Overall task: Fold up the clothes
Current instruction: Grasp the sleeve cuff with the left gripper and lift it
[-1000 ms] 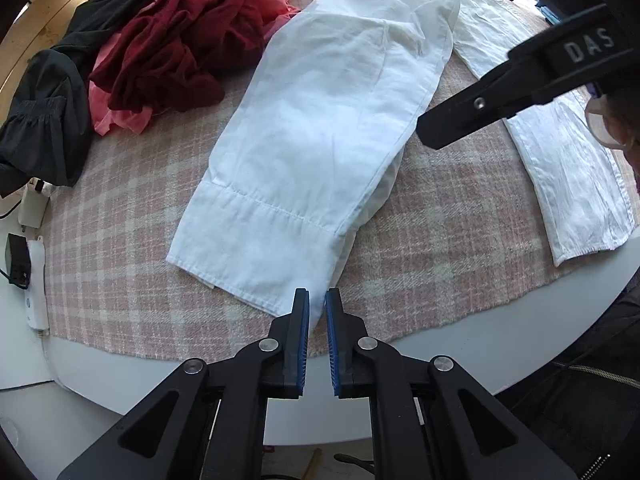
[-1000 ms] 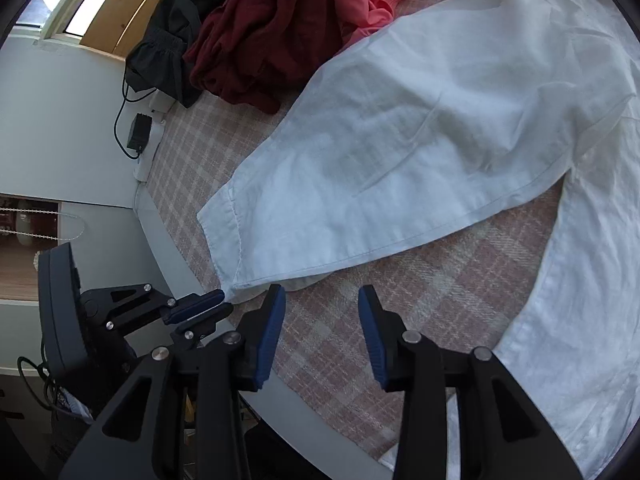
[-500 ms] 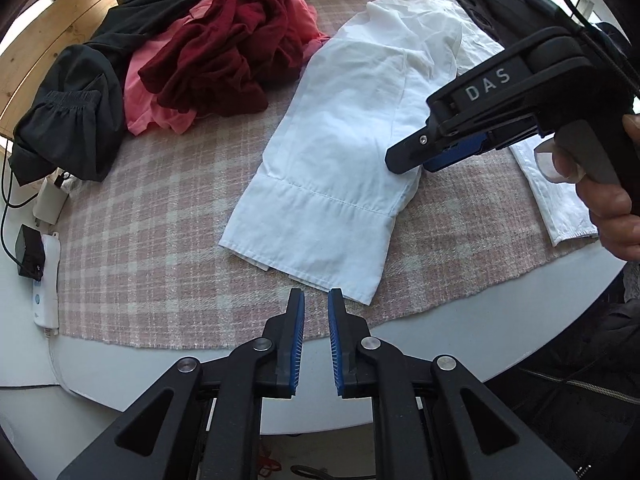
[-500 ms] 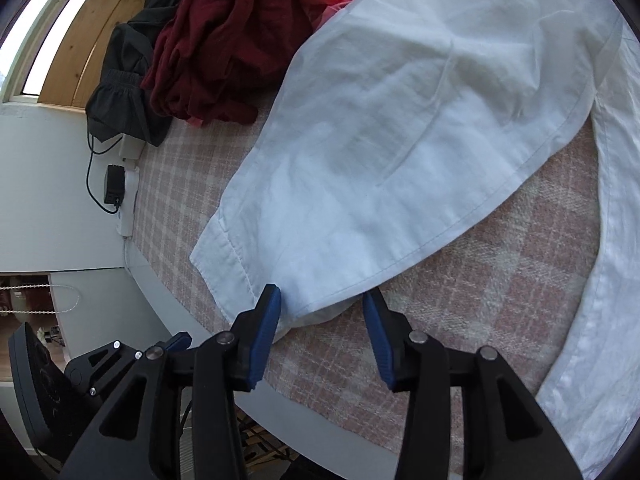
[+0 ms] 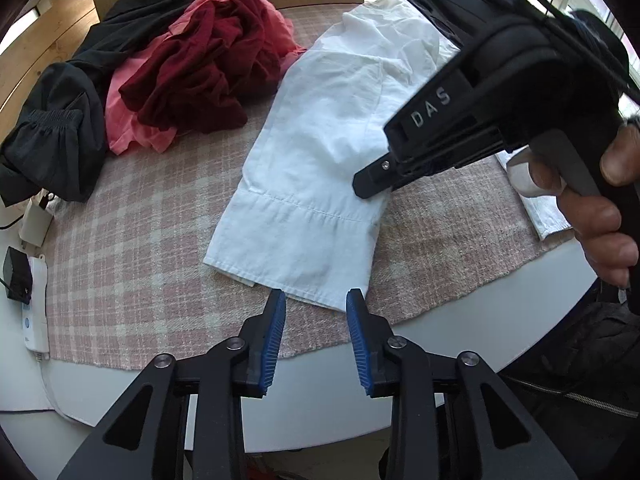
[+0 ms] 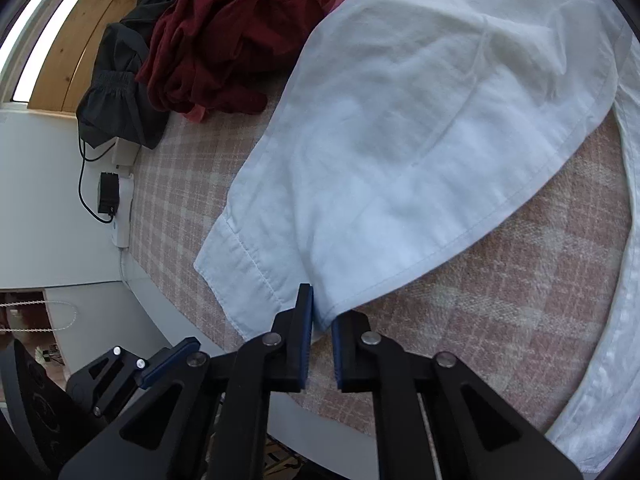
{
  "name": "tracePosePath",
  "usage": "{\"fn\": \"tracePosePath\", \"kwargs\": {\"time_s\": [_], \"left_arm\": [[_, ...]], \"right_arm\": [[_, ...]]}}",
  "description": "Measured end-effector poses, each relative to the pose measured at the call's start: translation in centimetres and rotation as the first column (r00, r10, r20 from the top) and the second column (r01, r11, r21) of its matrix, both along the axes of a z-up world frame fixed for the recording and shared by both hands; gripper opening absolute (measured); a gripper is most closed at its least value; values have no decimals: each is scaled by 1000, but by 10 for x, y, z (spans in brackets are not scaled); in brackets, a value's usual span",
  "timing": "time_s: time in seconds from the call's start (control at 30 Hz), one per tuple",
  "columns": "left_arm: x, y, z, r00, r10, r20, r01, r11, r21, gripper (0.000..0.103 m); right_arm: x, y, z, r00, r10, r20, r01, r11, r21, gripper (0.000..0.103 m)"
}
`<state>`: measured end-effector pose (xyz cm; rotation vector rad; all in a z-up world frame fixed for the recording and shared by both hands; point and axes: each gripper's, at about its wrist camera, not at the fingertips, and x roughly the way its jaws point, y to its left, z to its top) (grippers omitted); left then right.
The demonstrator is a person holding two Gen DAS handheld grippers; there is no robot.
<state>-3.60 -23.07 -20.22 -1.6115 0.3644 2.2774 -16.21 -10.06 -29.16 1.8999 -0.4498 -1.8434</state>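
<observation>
Both claws tilted steeply down, right claw (image 6: 319, 320) pinching cuff (image 6: 256, 276)

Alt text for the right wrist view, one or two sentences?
The right gripper, fingers just closed, pinches the hem corner of white trousers spread on a pink checked cloth. Dark red and black clothes lie behind.

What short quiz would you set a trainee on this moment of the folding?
1. True or false: the left gripper grips the white garment.
2. Which gripper pinches that garment's hem corner?
3. The dark red garment lies on: A) a pink garment, B) the floor, C) the white garment.
Key: 1 false, its jaws, just opening, stand open at the hem; 2 the right gripper, jaws just closed on the fabric; 3 A.
</observation>
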Motion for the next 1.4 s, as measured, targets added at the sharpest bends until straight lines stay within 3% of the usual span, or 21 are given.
{"fn": "tracePosePath", "kwargs": {"time_s": [0.3, 0.43, 0.47, 0.5, 0.53, 0.6, 0.7, 0.77, 0.87, 0.9, 0.97, 1.07, 1.1, 1.17, 1.27, 1.37, 1.4], "left_arm": [[-5, 46, 3, 994, -53, -100, 46, 996, -71, 53], [-13, 53, -4, 990, -46, -132, 30, 992, -123, 53], [-17, 50, -6, 993, -26, -117, 14, 994, -106, 42], [-21, 48, -8, 995, -7, -101, -2, 996, -89, 14], [-25, 45, -10, 996, 12, -85, -18, 997, -73, 4], [-30, 38, -14, 996, 33, -83, -39, 997, -71, 4], [-29, 38, -5, 990, 14, -141, -34, 989, -144, 4], [-30, 36, 4, 985, 4, -173, -36, 983, -182, 4], [-35, 29, 22, 975, 15, -223, -64, 975, -213, 4], [-38, 26, 27, 971, 18, -240, -74, 971, -227, 4], [-45, 20, 36, 962, 23, -272, -94, 963, -253, 4], [-58, 16, 47, 953, 15, -303, -109, 949, -296, 4], [-69, 14, 46, 950, 13, -313, -116, 943, -312, 4], [-88, 10, 48, 943, 18, -332, -134, 935, -330, 4], [-114, 5, 55, 933, 36, -357, -165, 927, -337, 4], [-125, 8, 57, 933, 38, -359, -172, 921, -350, 4], [-128, 9, 56, 932, 34, -360, -172, 918, -358, 4]], "right_arm": [[-11, -3, 28, 999, -37, 14, 38, 996, -80, 8], [-12, -5, 28, 999, -39, 29, 42, 994, -101, 8], [-12, -5, 27, 999, -37, 30, 40, 994, -102, 8], [-13, -4, 27, 999, -38, 33, 41, 994, -105, 8], [-13, -3, 25, 999, -34, 42, 39, 993, -112, 8], [-13, -2, 21, 998, -13, 60, 20, 992, -123, 9], [-11, 1, 25, 996, 56, 68, -45, 987, -152, 13], [-8, 14, 41, 992, 127, 24, -121, 975, -185, 14], [-9, 63, 69, 984, 133, -118, -146, 983, -112, 15], [-15, 83, 72, 983, 109, -151, -116, 992, -39, 15], [-34, 123, 65, 981, 47, -190, -19, 989, 148, 15], [-62, 169, 34, 984, -40, -171, 90, 951, 295, 15], [-68, 178, 21, 990, -60, -131, 98, 947, 305, 15], [-70, 186, 15, 990, -55, -132, 94, 946, 310, 10], [-68, 182, 18, 992, 39, -123, 10, 927, 374, 11], [-72, 182, 28, 990, 61, -124, -11, 929, 371, 11], [-74, 182, 37, 986, 46, -158, 9, 944, 329, 11]]}}
